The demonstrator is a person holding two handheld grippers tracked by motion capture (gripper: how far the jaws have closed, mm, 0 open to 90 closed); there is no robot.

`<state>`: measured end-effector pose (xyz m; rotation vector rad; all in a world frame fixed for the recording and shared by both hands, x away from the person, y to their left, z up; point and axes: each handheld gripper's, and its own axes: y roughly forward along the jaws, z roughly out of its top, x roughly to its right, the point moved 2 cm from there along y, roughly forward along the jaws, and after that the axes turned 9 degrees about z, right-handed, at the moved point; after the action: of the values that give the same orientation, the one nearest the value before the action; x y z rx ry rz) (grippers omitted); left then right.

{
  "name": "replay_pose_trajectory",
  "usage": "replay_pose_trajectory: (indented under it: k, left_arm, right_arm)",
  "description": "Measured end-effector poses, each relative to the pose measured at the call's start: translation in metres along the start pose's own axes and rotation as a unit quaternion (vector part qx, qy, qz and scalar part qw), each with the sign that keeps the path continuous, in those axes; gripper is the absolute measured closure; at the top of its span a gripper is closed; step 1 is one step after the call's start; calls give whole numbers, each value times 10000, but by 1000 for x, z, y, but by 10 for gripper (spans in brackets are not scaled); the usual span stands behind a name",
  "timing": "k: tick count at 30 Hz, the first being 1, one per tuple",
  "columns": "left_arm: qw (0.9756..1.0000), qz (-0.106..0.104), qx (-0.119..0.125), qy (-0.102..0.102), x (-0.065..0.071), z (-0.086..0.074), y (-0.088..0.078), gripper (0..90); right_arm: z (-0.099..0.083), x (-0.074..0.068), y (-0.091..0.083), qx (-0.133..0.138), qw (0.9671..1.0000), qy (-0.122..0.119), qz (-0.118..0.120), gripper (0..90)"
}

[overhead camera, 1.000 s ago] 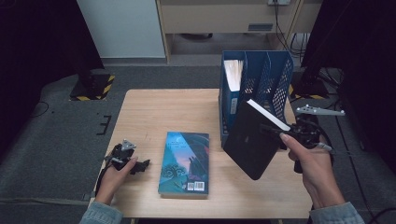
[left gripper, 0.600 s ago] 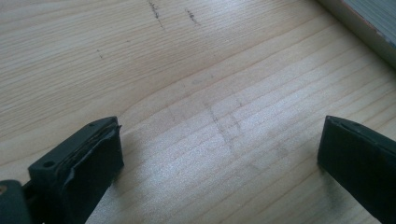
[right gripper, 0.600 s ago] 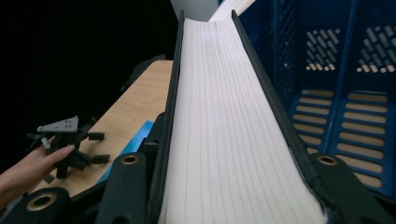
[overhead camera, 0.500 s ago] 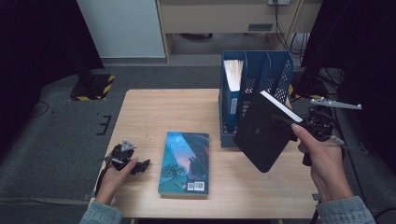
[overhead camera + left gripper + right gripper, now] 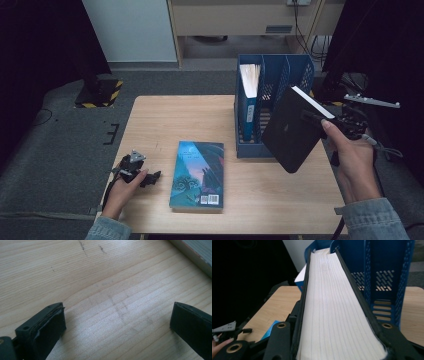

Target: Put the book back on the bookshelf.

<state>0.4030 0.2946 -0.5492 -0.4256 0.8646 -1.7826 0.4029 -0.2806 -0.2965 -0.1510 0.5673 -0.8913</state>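
Over the light wooden table (image 5: 165, 115), your right gripper (image 5: 320, 120) is clamping the thick black-covered book (image 5: 290, 132), carrying it toward the blue plastic file rack (image 5: 300, 67) just ahead, next needing alignment with a free slot, while your left gripper (image 5: 142, 176) is resting open-jawed and empty.

Left tongs (image 5: 150, 177) agape, right tongs (image 5: 320, 119) clamped

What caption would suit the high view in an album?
Right gripper lifts a black book toward the blue file rack.
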Motion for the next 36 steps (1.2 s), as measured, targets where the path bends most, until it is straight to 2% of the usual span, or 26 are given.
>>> replay_pose_trajectory:
  k: [5, 9, 15, 22, 32, 36]
  left_arm:
    - [10000, 2, 3, -2, 0, 0, 0, 0]
    - [10000, 2, 5, -1, 0, 0, 0, 0]
    - [10000, -9, -18, 30, 0, 1, 0, 0]
    - [10000, -7, -7, 10, 1, 0, 0, 0]
    - [10000, -23, -6, 38, 1, 1, 1, 0]
    - [10000, -26, 12, 24, 2, 1, 1, 0]
  right_arm:
    - [8, 9, 1, 74, 9999, 106, -86, 526]
    - [15, 16, 3, 67, 9997, 96, -215, 526]
    - [25, 32, 7, 58, 9992, 140, -374, 526]
    - [36, 52, 11, 42, 9979, 86, -644, 526]
    - [39, 65, 12, 57, 9969, 138, -775, 526]
    - [41, 70, 12, 49, 9959, 155, -895, 526]
